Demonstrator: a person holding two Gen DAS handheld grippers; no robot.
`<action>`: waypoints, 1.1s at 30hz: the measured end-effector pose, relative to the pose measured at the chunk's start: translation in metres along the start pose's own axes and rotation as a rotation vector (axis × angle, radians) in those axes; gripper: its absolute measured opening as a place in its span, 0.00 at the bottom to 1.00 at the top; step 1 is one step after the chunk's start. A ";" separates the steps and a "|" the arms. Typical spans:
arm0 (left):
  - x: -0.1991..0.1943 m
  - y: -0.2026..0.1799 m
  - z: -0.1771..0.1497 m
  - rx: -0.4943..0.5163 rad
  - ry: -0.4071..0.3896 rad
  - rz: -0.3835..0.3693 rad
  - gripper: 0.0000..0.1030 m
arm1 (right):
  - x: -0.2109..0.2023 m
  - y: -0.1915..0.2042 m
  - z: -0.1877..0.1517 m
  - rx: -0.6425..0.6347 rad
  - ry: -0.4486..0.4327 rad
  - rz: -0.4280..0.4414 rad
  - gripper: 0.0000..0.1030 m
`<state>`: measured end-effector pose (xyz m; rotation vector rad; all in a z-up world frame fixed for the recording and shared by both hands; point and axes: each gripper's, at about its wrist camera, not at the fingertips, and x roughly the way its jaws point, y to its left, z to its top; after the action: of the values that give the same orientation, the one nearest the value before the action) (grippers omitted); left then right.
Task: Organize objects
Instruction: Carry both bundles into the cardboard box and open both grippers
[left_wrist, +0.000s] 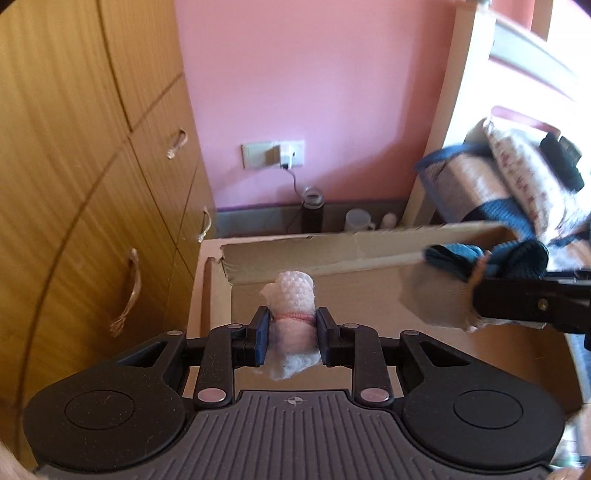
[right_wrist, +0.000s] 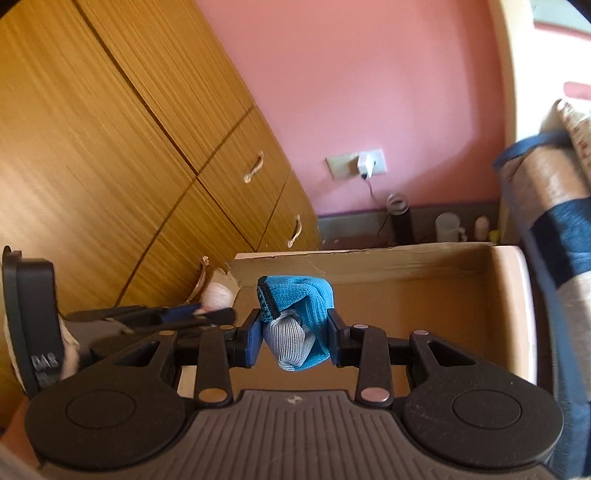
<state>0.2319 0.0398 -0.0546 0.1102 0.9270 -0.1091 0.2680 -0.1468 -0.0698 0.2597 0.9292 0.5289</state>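
1. Your left gripper (left_wrist: 291, 338) is clamped on a white rolled sock (left_wrist: 293, 325); your right gripper (right_wrist: 294, 334) pinches a blue-grey sock bundle (right_wrist: 297, 319).
2. Both hang over the open cardboard box (right_wrist: 369, 266).
3. Beyond stand a mug (right_wrist: 447, 227) and a wall socket (right_wrist: 356, 162); no writing is readable.

Lighting: bright daylight, entering from the upper right, where the pale window frame (left_wrist: 524, 48) is washed out to near white. The smooth pink wall (left_wrist: 314, 92) is evenly lit, without hard shadows.

Shadows: soft shade inside the open brown cardboard box (right_wrist: 406, 295), darker along its far wall.

Blur: motion smear on the folded blue-and-beige striped blanket (left_wrist: 469, 188) and on the grained wooden wardrobe doors (right_wrist: 110, 147). The near black tongs (right_wrist: 293, 334) stay sharp.

Distortion: strong fisheye bending; straight wardrobe seams curve, and dark vignetting cuts the corners.
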 end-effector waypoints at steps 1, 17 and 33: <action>0.010 0.000 0.000 0.012 0.012 0.011 0.32 | 0.009 0.000 0.001 0.003 0.012 0.001 0.31; 0.036 -0.003 -0.001 0.055 0.005 0.079 0.79 | 0.075 0.009 0.002 0.019 0.059 0.036 0.31; -0.036 0.008 -0.014 -0.052 -0.051 0.074 0.87 | 0.086 0.023 -0.006 0.009 0.084 0.053 0.35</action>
<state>0.2010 0.0509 -0.0338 0.0931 0.8734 -0.0189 0.2973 -0.0813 -0.1222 0.2726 1.0086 0.5879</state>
